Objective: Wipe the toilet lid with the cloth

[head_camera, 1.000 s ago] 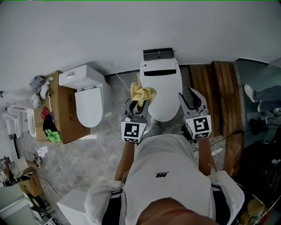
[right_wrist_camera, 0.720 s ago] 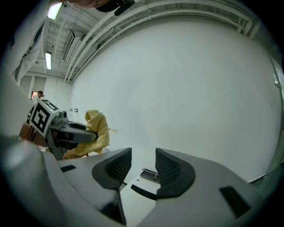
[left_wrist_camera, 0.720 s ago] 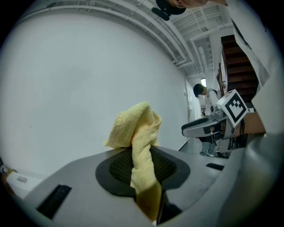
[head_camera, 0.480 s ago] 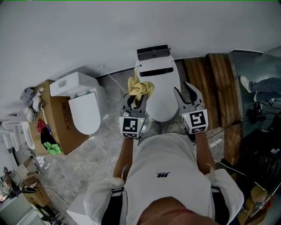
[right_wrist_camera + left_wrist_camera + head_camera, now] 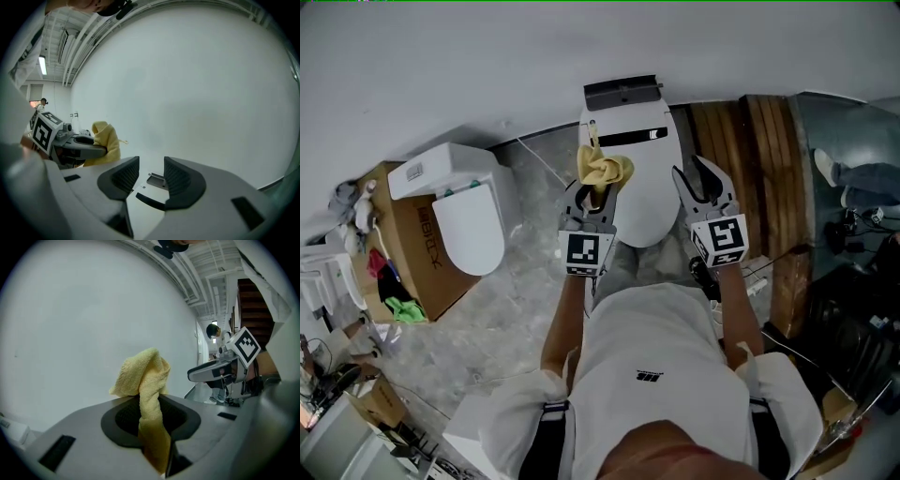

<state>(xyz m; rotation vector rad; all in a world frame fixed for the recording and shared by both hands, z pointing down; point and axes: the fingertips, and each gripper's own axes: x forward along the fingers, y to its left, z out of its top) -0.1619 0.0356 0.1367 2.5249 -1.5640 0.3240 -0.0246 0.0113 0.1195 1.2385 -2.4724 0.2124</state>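
Note:
A white toilet with its lid (image 5: 639, 187) down stands against the wall in the head view. My left gripper (image 5: 592, 200) hovers over the lid's left edge, shut on a bunched yellow cloth (image 5: 602, 169). The cloth (image 5: 144, 394) rises between the jaws in the left gripper view and fills the gap. My right gripper (image 5: 705, 192) is over the lid's right edge, open, with nothing between its fingers. In the right gripper view the gripper (image 5: 147, 177) faces the white wall, and the cloth (image 5: 106, 143) shows at the left.
A second white toilet (image 5: 461, 211) stands to the left beside a cardboard box (image 5: 405, 267) with rags. Wooden planks (image 5: 755, 159) lean at the right. A person's legs (image 5: 862, 173) show at the far right. Cables lie on the grey floor.
Both grippers have moved forward toward the toilet, and the cloth now hangs over the lid's left part. The view has shifted so the toilet sits closer beneath the grippers.

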